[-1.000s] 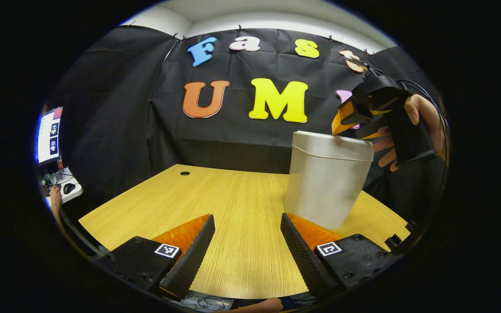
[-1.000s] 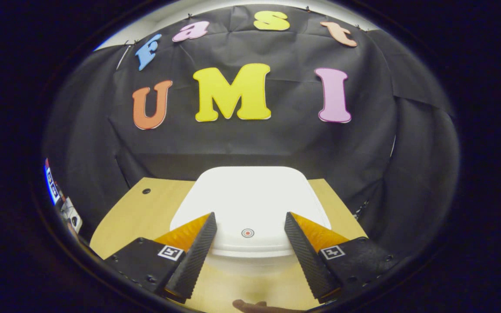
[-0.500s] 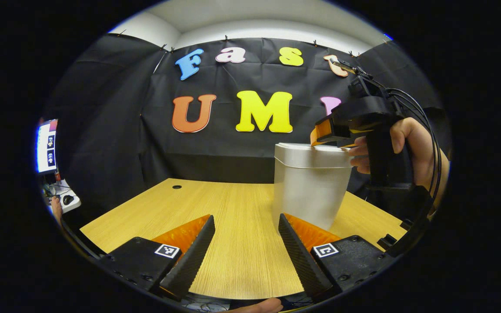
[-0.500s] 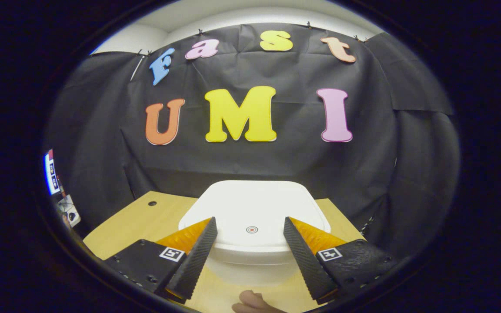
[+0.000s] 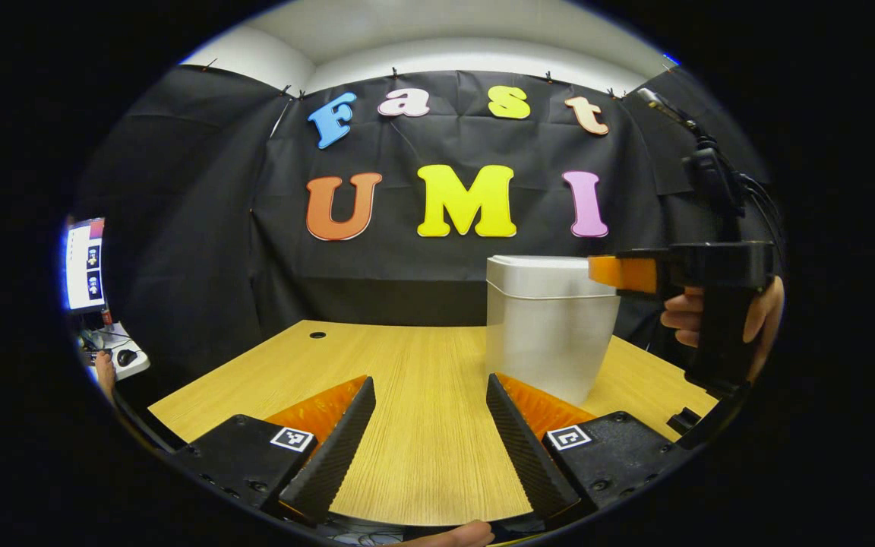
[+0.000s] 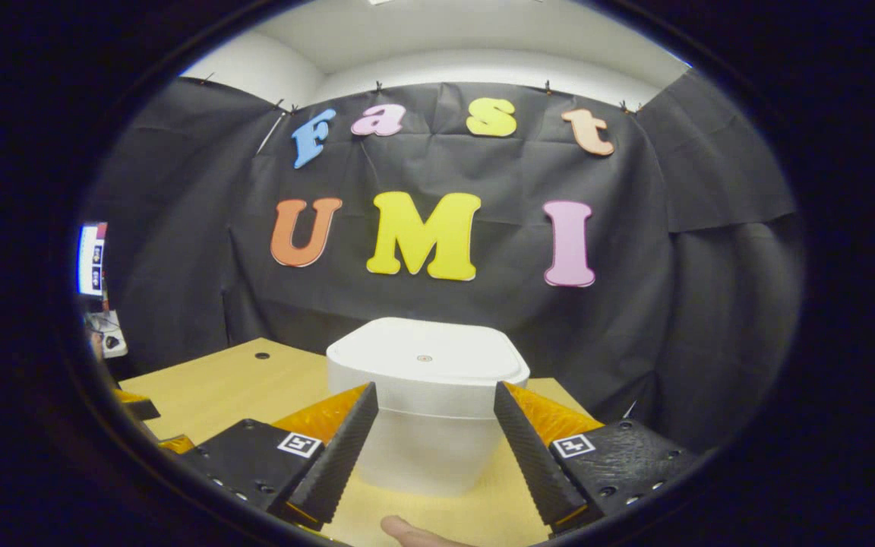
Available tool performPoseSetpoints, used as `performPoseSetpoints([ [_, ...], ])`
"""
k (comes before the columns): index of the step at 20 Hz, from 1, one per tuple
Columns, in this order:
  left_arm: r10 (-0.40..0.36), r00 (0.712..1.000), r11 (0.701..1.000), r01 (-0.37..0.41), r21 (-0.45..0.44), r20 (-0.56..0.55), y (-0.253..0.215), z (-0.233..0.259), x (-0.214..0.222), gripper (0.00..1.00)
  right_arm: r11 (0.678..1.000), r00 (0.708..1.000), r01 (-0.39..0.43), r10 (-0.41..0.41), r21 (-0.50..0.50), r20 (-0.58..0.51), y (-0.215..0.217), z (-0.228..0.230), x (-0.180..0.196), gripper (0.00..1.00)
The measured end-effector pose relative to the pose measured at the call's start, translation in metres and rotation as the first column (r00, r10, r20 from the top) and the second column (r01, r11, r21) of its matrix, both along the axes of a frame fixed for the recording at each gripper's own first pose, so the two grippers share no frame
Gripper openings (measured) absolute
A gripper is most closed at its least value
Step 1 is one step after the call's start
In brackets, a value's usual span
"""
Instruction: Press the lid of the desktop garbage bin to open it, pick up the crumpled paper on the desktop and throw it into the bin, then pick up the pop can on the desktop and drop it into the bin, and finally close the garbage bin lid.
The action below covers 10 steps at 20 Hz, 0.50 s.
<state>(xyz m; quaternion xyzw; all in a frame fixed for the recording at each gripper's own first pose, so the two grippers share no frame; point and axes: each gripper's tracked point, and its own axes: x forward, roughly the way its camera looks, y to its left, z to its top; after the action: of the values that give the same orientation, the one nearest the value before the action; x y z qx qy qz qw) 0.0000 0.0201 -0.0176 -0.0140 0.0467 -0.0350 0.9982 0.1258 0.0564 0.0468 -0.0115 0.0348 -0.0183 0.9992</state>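
Lid shut, the white plastic desktop bin [image 6: 426,403] stands before the right gripper [image 6: 430,441]; both grippers' fingers are spread, the left gripper [image 5: 426,448] empty.

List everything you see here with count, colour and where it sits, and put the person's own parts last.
garbage bin: one, white, lid shut, standing on the right half of the desktop.
desktop: one, light wood, with a small dark hole near its far left corner.
monitor: one, lit, at the far left past the desktop.
left tongs: one, open, low over the desktop's near edge.
right tongs: one, open, level before the bin, apart from it.
hand: one, gripping the right tongs' handle.
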Motion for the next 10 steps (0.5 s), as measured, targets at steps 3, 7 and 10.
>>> performPoseSetpoints([
  [3, 0.02, 1.0, 1.0, -0.02, -0.012, 0.011, 0.008, 0.0, 0.003, 0.95, 0.999, 0.998, 0.041, -0.04, -0.019, 0.057, -0.007, -0.004, -0.034, 0.95],
  [7, 0.035, 0.999, 0.999, -0.035, 0.008, 0.011, 0.008, -0.003, 0.005, 0.95, 0.996, 0.995, 0.082, -0.08, -0.029, 0.05, -0.03, -0.031, -0.069, 0.95],
  [10, 0.032, 0.999, 0.999, -0.032, 0.021, 0.01, 0.005, -0.005, 0.007, 0.95, 0.997, 0.996, 0.073, -0.074, 0.019, 0.05, -0.041, -0.047, -0.089, 0.95],
])
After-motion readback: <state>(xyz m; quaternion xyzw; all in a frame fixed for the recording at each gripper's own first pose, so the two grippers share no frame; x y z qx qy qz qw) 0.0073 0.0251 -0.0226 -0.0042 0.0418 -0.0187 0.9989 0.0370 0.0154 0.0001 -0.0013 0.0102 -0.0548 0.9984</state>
